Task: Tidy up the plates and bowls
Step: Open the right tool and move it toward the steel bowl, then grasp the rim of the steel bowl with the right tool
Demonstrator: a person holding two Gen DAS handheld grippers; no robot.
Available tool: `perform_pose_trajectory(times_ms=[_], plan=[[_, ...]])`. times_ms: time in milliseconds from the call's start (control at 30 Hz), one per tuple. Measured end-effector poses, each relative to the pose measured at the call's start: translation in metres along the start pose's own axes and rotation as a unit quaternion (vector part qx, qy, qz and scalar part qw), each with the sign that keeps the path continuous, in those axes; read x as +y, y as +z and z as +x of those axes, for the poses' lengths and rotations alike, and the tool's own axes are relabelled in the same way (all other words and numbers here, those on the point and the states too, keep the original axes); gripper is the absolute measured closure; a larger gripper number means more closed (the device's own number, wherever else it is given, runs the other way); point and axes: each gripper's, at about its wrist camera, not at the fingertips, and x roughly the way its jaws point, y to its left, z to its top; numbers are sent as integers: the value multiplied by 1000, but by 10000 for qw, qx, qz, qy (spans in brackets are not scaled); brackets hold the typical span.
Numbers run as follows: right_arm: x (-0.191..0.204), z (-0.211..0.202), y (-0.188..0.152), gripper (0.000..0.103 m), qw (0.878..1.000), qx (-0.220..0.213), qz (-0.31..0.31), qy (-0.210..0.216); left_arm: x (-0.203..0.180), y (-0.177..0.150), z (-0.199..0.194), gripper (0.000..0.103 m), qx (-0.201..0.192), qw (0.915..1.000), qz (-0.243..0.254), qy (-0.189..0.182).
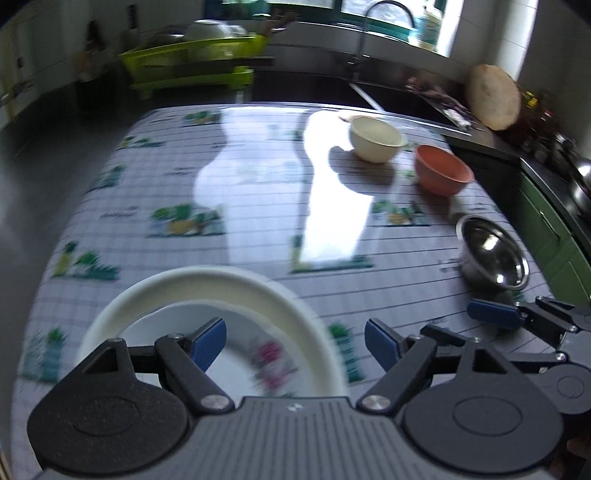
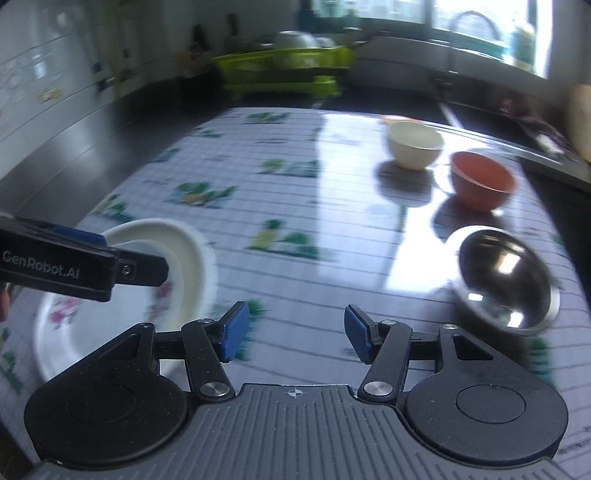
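Note:
A cream plate [image 1: 207,291] and a white plate with pink flowers [image 1: 266,365] lie stacked at the near left of the table. My left gripper [image 1: 295,345] is open just above their right rim, with nothing between its blue pads. In the right wrist view the same plates [image 2: 184,258] sit under the left gripper's finger [image 2: 85,258]. My right gripper [image 2: 295,332] is open over bare tablecloth, holding nothing. Its blue finger [image 1: 491,314] shows beside the steel bowl [image 1: 493,254]. Further back stand an orange bowl [image 1: 441,170] and a cream bowl [image 1: 375,138], all upright and apart.
The table has a glossy checked cloth [image 1: 184,177]. Behind it run a dark counter with a green dish rack [image 1: 192,66] holding crockery, a sink with a faucet [image 1: 369,33] and a round wooden board [image 1: 493,96]. Pots [image 1: 580,184] stand at the far right.

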Motion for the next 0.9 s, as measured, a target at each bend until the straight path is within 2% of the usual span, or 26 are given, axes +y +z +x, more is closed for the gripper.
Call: perform_pose_trajectory(times_ms=[233, 500, 767, 900], plan=[[-58, -4, 2, 43, 9970, -24, 498, -600, -49, 30, 37, 19, 127, 9984, 380, -396], [-113, -3, 7, 41, 9891, -58, 956, -1122, -92, 60, 68, 18, 197, 9952, 699, -653], [-156, 11, 7, 40, 9798, 41, 1357, -1470, -122, 78, 100, 19, 298, 9927, 859, -792], [-170, 20, 4, 41, 9762, 131, 1559, -1504, -134, 82, 115, 24, 382, 9911, 953, -847]])
